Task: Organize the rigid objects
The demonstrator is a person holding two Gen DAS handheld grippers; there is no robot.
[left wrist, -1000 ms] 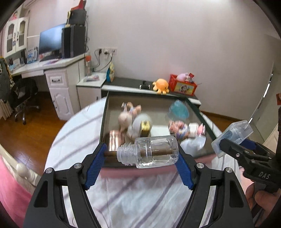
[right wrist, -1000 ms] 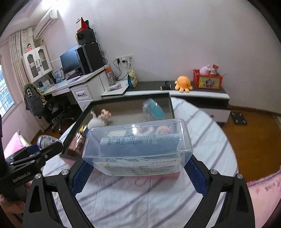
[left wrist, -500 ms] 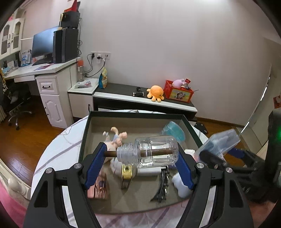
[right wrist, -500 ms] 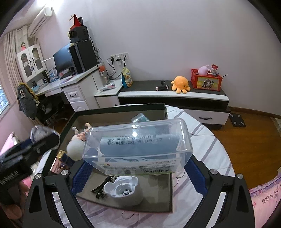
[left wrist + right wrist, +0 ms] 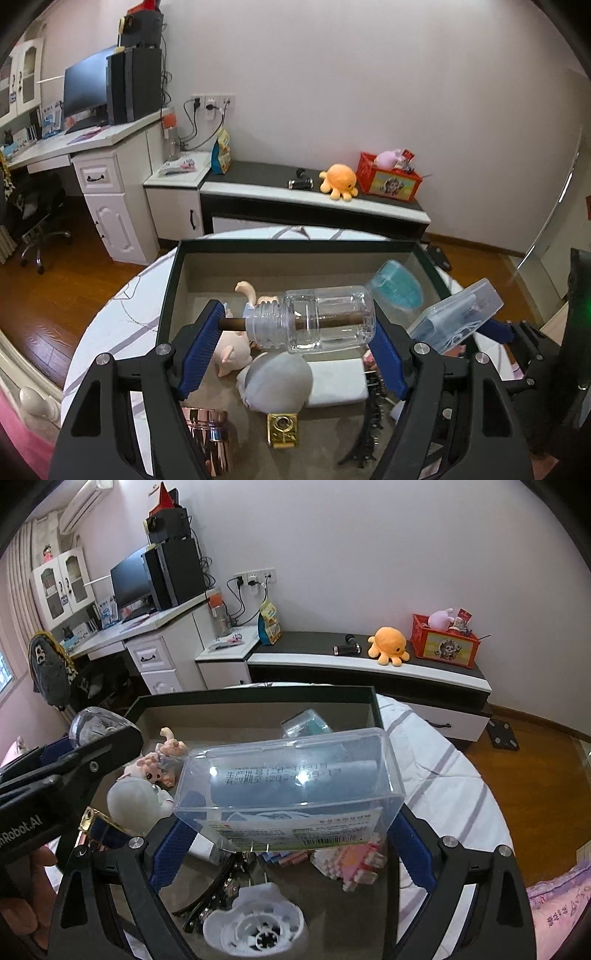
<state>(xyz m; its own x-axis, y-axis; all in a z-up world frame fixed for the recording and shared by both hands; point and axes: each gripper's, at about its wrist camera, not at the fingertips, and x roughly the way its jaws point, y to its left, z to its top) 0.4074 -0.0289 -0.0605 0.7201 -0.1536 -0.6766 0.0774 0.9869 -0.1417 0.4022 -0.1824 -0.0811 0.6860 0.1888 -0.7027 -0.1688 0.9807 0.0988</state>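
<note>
My left gripper [image 5: 295, 343] is shut on a clear plastic bottle [image 5: 317, 319] with a brown stick inside, held sideways above the dark-rimmed tray [image 5: 173, 280]. My right gripper [image 5: 284, 834] is shut on a clear plastic box [image 5: 291, 775] with blue contents, held over the tray's [image 5: 258, 696] right half. The box also shows at the right in the left wrist view [image 5: 458, 317]. The left gripper with the bottle shows at the left in the right wrist view [image 5: 70, 753].
In the tray lie a pink doll [image 5: 236, 347], a grey-white round toy [image 5: 277, 380], a gold block [image 5: 282, 430], a copper can [image 5: 208, 435], a teal cup [image 5: 397, 290], black hair clips [image 5: 218, 893], a white round holder [image 5: 258, 930] and pink bricks [image 5: 354, 864]. The tray sits on a striped round table [image 5: 443, 775].
Both grippers have moved forward from the table's near edge to above the tray, still holding the bottle and the box.
</note>
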